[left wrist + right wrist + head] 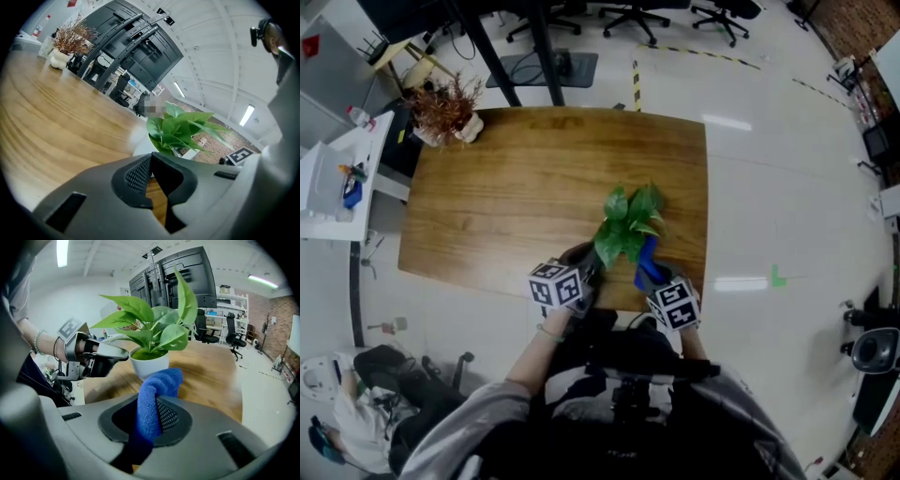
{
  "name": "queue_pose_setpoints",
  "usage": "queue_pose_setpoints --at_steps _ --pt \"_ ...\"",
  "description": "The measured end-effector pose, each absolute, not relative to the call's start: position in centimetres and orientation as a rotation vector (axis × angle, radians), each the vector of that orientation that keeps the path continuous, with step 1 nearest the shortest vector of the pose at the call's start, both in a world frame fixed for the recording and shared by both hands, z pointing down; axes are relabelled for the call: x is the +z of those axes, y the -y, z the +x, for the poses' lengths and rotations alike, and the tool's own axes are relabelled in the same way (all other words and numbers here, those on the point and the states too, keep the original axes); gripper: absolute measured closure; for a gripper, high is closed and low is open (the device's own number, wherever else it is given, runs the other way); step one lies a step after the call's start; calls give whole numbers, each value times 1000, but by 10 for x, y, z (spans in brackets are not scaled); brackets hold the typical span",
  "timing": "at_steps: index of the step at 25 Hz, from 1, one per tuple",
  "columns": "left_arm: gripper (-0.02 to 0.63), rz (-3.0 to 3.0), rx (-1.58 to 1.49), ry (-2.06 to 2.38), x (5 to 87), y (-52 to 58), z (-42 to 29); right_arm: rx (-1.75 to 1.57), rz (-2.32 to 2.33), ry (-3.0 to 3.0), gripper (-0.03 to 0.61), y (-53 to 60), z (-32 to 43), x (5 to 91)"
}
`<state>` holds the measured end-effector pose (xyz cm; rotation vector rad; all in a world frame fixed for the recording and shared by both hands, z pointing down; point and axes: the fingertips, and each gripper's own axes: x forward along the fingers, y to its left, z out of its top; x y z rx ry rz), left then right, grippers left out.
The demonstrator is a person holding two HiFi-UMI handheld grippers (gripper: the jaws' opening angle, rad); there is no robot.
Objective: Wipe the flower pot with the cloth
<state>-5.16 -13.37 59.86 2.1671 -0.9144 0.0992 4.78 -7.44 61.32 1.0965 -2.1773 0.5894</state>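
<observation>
Logging by size, largest first.

Wooden table (487, 206): brown, long straight grain, rounded corners. From the head view its near edge is covered by both grippers and the person's dark sleeves.

Potted plant (628, 220): broad, glossy green leaves, directly ahead of both sets of jaws. From above the foliage hides the container completely.

Flower pot (149, 365): white, smooth, round, tapering downward. It stands just beyond the right gripper (151, 401), between the two tools. Its base is cut off behind the cloth.

Left gripper (150, 157): grey shell, one pad with a fine mesh texture. The jaws are drawn in to a narrow V, and the tips pinch the pot's white rim. Table grain shows through the gap lower down. The right gripper view shows this gripper reaching the rim from the pot's left side.

Blue cloth (161, 380): thick, fuzzy microfibre, folded into a hump. The right gripper's jaws are clamped on it. The fold stands up past the tips, close in front of the pot's wall. I cannot tell whether it touches.

Dried reddish sprigs in a white vase (445, 112): far table corner, well ahead of the left gripper, too small for detail.
</observation>
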Motion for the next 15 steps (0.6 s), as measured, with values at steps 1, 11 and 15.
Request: queue_pose_setpoints --at_steps 1,11,15 --pt "608 2165 105 908 600 132 -51 568 1112 2166 508 79 54 611" --pt "607 2174 146 852 606 119 -37 475 1118 2211 508 113 44 596" --pt "608 2167 133 882 607 125 -42 496 1060 2204 508 99 31 610"
